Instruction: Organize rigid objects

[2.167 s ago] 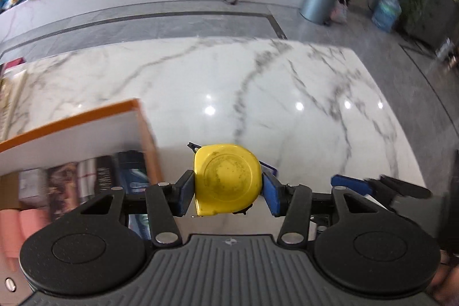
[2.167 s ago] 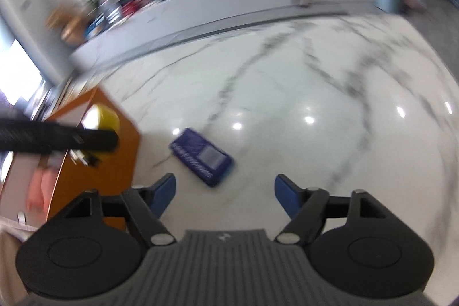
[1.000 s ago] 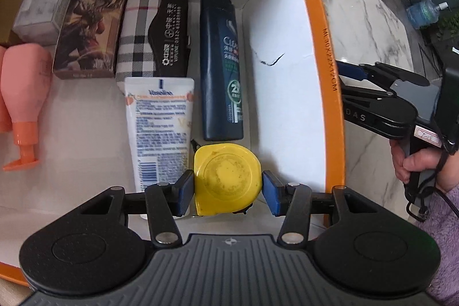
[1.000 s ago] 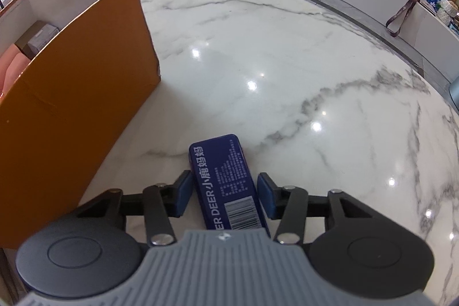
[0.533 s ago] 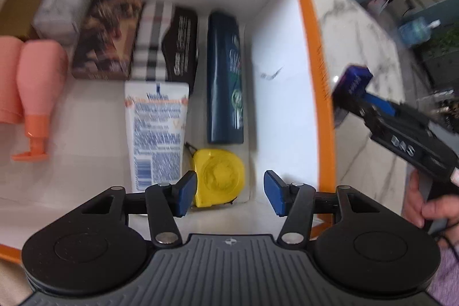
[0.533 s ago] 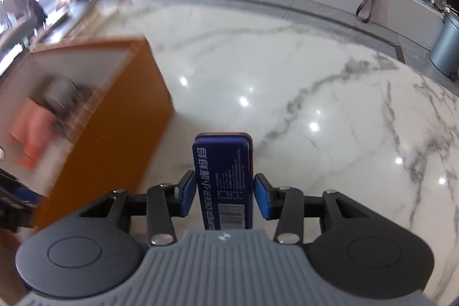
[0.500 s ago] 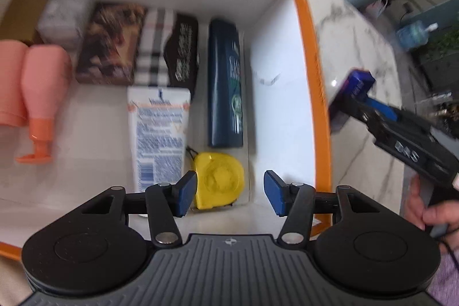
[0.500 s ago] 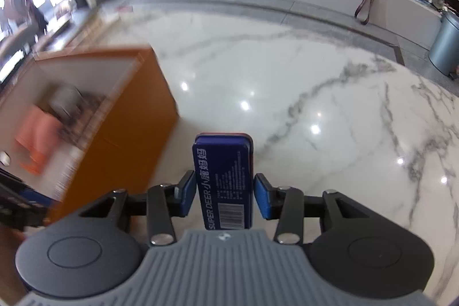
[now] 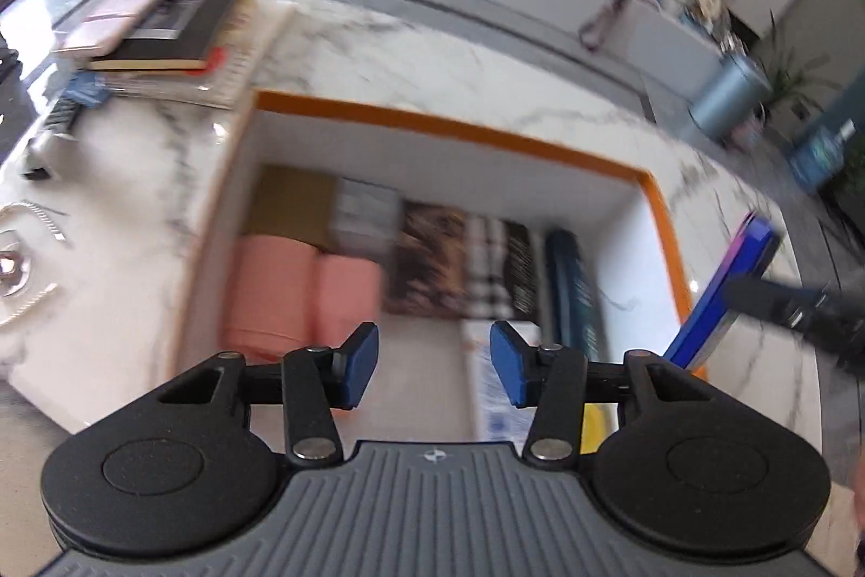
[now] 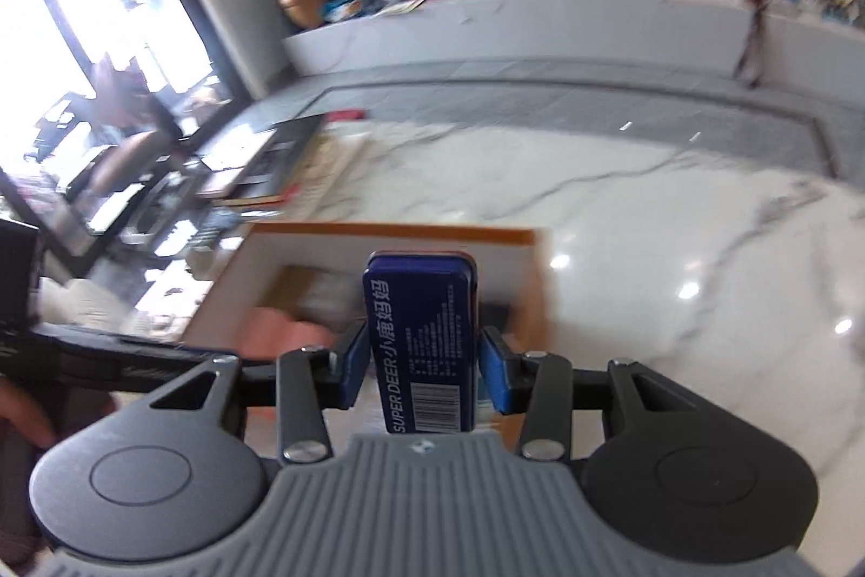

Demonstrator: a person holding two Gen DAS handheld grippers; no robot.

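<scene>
I count one box [image 9: 454,128], orange-rimmed and white inside, filling the middle of the left wrist frame on the marble table [image 9: 135,198]. Inside it, left to right: one brown carton [image 9: 294,198], two pink bottles [image 9: 308,290] side by side below it, one grey carton [image 9: 367,209], one dark patterned pack [image 9: 430,269], one plaid pouch [image 9: 500,269], one dark blue bottle [image 9: 573,290]. Low in the frame, one white tube [image 9: 500,393] and one yellow tape measure [image 9: 597,425], half hidden behind my left gripper [image 9: 432,363]. Its jaws are closing with nothing between them. At upper left, outside the box, sits one stack of books [image 9: 162,31].

At the right edge of that frame, my right gripper [image 10: 424,371] holds one blue tin [image 9: 719,301] just over the box's right rim. In the right wrist frame the pads are clamped on the tin's [image 10: 421,339] long sides; it stands out forward, centre frame, above the box [image 10: 389,233]
</scene>
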